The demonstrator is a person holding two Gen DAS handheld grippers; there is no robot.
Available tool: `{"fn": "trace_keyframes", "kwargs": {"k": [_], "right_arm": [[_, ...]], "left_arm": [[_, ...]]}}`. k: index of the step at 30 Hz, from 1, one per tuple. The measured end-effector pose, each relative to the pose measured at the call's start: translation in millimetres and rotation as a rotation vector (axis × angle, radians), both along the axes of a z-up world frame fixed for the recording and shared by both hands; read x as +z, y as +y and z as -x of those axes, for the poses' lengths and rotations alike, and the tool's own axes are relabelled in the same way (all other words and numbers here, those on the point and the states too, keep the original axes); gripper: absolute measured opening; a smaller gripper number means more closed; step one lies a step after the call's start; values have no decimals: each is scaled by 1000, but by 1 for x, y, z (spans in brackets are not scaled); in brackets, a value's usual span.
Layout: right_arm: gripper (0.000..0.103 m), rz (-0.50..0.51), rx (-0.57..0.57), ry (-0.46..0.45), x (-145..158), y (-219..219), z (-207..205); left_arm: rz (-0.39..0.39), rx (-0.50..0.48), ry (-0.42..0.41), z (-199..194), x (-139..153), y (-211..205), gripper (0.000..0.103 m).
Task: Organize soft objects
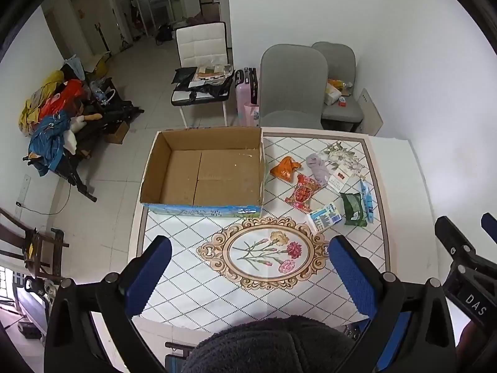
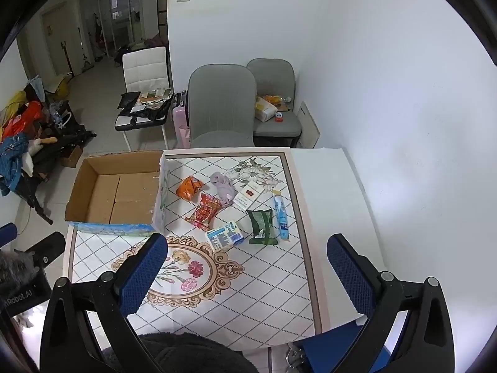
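Both blue-padded tongs, left (image 1: 250, 267) and right (image 2: 247, 264), hang wide open and empty above the flower-patterned desk (image 1: 186, 279); "DAS" reads on the right tool. Beyond lie soft packets: a white-and-blue pack (image 2: 224, 238), green pouch (image 2: 262, 227), red wrapper (image 2: 204, 211), orange bag (image 2: 189, 188), grey cloth (image 2: 224, 187). The open cardboard box (image 1: 205, 172) sits empty at the desk's far left.

The left gripper (image 1: 250, 267) hangs above the desk (image 1: 192, 286) with its blue pads spread wide and nothing between them. An open cardboard box (image 1: 202, 171) sits at the far left of the desk. Just right of it lie an orange packet (image 1: 284, 169), a red packet (image 1: 303, 192), a green pack (image 1: 353, 209) and a grey cloth (image 1: 318, 168).
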State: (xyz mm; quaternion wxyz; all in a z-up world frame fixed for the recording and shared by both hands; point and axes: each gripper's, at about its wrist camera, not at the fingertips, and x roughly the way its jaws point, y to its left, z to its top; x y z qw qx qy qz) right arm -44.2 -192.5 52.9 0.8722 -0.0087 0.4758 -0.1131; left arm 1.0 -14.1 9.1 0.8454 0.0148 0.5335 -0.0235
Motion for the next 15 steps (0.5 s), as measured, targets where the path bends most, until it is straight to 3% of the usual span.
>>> {"fn": "trace_keyframes", "kwargs": {"k": [15], "right_arm": [[103, 20, -13, -14, 2, -4, 1]], "left_arm": [[-6, -5, -27, 0, 2, -5, 103]]}}
